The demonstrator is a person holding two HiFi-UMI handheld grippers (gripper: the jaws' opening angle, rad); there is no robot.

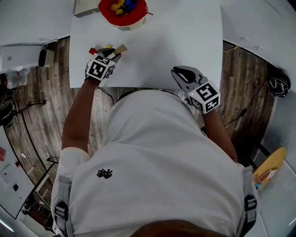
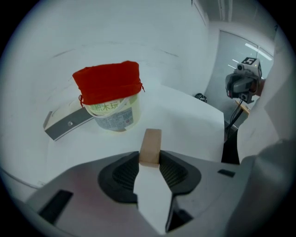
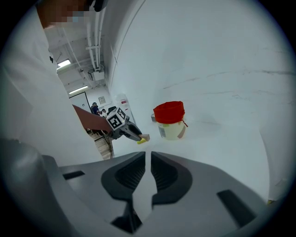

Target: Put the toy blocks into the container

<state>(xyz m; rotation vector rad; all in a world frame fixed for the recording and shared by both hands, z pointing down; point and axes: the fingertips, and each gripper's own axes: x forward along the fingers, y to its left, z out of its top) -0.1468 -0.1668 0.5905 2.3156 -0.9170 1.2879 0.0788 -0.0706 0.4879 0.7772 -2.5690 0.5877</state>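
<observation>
A slim tan block (image 2: 150, 146) stands upright between the pads of my left gripper (image 2: 150, 159), which is shut on it. In the head view that gripper (image 1: 114, 53) is at the white table's near left, the tan block (image 1: 121, 48) poking out ahead of it. A red block (image 1: 93, 50) and a yellow block (image 1: 107, 46) lie on the table close by its left side. The container (image 1: 124, 14), a pale tub lined with red cloth, holds several coloured blocks at the far edge. My right gripper (image 1: 180, 73) is shut and empty at the near right.
A grey flat box (image 2: 67, 122) lies against the container's left side. The white table (image 1: 162, 51) ends just before the person's body, with wooden floor on both sides. From the right gripper view the container (image 3: 169, 120) stands far ahead and the left gripper (image 3: 132, 133) to its left.
</observation>
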